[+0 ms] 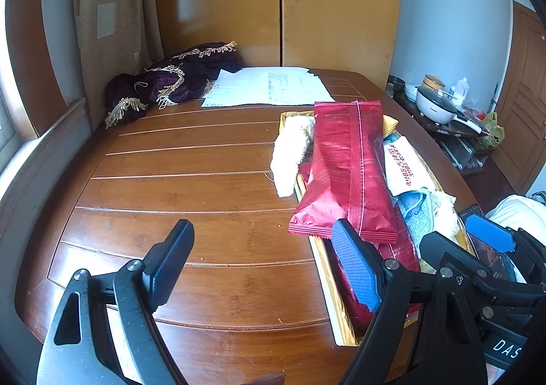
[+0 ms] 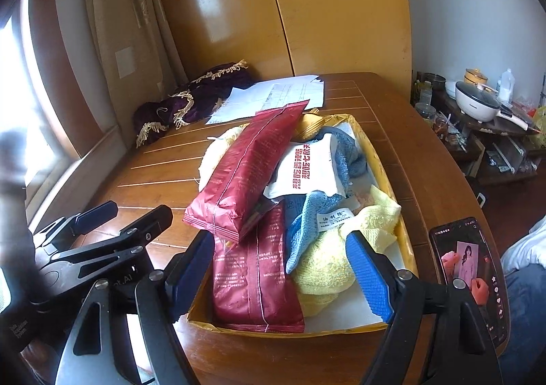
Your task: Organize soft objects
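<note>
Both tongs released, nothing gripped. Right tongs [image 2: 279,269] sit at the near end of the gold tray [image 2: 382,159], fingers spread over its contents; left tongs [image 1: 262,262] just to their left, over bare wooden table [image 1: 191,180].

Step, my read: packing nearly done, tidy-up pending. Upper red foil pack [image 2: 245,173] lies ahead-left of the right tongs, atop the pile, long axis running away and to the right, near end overhanging the tray's left rim. Second red pack [image 2: 252,275] lies flat betw. the right fingers, pointing straight away. Yellow towel [image 2: 327,269], blue cloth [image 2: 307,224], white sachet [image 2: 307,170] ahead-right.

Next prob.: pinch upper pack across its short width, swing it parallel w/ tray, lower in.
</note>
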The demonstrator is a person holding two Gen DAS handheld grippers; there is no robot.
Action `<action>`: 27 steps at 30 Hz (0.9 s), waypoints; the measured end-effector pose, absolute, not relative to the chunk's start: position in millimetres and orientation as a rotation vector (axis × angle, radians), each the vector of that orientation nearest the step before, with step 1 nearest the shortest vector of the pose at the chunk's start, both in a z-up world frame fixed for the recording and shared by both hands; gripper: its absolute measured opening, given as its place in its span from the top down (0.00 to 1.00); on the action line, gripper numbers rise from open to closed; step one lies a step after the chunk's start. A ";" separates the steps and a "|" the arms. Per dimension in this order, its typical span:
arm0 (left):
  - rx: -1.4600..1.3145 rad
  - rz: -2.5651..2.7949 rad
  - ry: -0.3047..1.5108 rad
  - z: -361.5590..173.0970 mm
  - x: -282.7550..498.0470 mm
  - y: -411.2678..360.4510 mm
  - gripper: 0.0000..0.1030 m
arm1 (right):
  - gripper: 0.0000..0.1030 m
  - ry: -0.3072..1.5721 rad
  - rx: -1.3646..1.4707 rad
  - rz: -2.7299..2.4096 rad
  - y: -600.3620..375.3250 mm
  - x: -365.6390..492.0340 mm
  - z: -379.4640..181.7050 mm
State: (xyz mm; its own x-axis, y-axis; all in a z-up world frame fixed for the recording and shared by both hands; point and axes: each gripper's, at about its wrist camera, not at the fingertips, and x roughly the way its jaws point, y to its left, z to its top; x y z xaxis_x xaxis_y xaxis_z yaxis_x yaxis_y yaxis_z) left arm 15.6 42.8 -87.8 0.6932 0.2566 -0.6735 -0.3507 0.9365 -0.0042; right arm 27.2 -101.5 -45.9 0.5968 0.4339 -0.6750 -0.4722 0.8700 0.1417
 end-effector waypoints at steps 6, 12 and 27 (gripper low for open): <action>-0.124 0.345 0.737 -89.7 18.1 40.0 0.19 | 0.21 0.771 -0.060 0.527 -100.6 26.8 -47.5; -0.121 0.342 0.747 -92.3 20.3 37.8 0.19 | 0.21 0.768 -0.040 0.512 -108.2 30.0 -47.7; -0.091 0.350 0.741 -94.3 24.0 33.6 0.19 | 0.21 0.758 -0.028 0.544 -109.3 33.7 -47.6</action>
